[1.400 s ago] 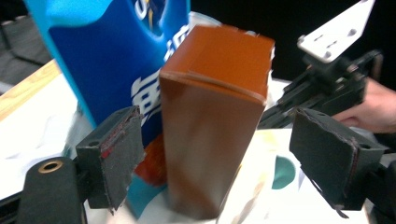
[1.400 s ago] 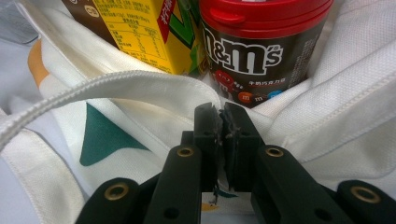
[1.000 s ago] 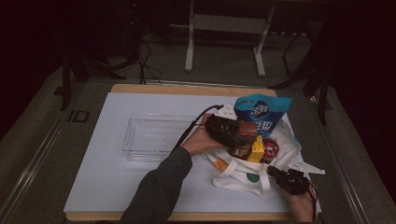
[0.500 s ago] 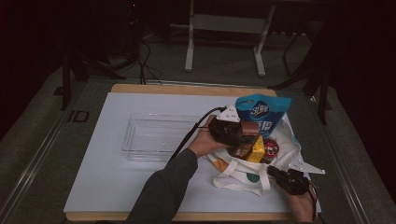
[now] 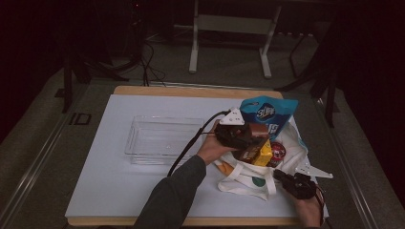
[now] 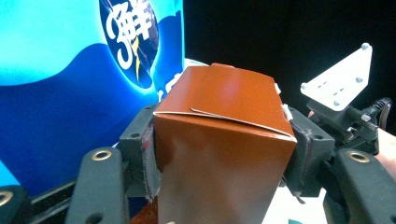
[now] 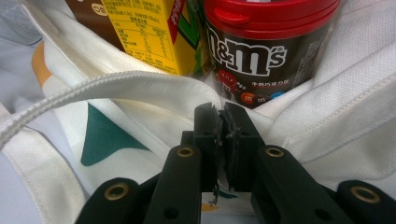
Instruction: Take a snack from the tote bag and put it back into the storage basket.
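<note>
- Left gripper view: the brown glossy cardboard carton point(image 6: 219, 140) sits square between the fingers point(image 6: 140, 154), both pads pressed on its side walls; the high view gives the carton point(image 5: 254, 138) just a dark brown block over the bag mouth.
- Left gripper point(image 5: 241, 136): fingers have just been closing and now clamp the carton, held at middle width. Blue snack pouch point(image 6: 70, 93) stands just beside it at 9 o'clock.
- Right gripper point(image 7: 223, 140): fingers together, pinching the hem of the white cloth tote bag point(image 7: 327, 102). In the high view it point(image 5: 292, 180) is at the bag's 5 o'clock corner.
- Right gripper view shows inside the bag: yellow printed box point(image 7: 144, 32) and red-lidded brown candy tub point(image 7: 266, 51), touching.
- Clear plastic tray point(image 5: 162, 139) at 9 o'clock of the bag, apart from it, on the white tabletop point(image 5: 110, 191).
</note>
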A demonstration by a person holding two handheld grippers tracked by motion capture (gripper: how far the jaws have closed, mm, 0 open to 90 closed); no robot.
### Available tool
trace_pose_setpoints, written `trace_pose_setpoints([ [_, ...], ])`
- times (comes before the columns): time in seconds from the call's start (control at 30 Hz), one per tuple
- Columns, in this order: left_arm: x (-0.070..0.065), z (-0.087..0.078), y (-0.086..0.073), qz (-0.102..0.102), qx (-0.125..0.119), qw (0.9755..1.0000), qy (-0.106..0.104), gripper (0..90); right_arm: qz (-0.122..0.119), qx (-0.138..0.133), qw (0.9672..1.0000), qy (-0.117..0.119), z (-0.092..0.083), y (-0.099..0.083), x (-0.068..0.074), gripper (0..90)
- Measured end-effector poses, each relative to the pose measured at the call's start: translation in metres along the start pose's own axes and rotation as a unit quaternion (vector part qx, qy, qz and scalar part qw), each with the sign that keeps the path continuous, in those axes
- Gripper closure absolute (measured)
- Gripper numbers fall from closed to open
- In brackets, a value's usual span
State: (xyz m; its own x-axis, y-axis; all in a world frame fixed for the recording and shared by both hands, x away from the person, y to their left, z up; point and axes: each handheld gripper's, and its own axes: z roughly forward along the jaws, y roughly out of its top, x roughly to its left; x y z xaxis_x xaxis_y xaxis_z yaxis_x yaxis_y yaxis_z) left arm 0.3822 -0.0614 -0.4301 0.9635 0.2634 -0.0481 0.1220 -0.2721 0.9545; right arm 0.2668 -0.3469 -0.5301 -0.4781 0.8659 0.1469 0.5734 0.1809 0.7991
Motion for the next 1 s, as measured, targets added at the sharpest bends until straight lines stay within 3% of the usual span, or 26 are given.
trace_pose_setpoints([
  [0.4, -0.003, -0.01, 0.005, 0.012, -0.007, 0.9999, 0.007, 41.9, 0.0, -0.002, 1.0, 0.002, 0.0, -0.001, 0.0, 84.3],
  [1.0, -0.006, -0.041, 0.023, 0.011, -0.052, 0.9983, 0.023, 43.0, 0.002, -0.003, 1.0, 0.002, 0.0, -0.001, 0.0, 84.2],
])
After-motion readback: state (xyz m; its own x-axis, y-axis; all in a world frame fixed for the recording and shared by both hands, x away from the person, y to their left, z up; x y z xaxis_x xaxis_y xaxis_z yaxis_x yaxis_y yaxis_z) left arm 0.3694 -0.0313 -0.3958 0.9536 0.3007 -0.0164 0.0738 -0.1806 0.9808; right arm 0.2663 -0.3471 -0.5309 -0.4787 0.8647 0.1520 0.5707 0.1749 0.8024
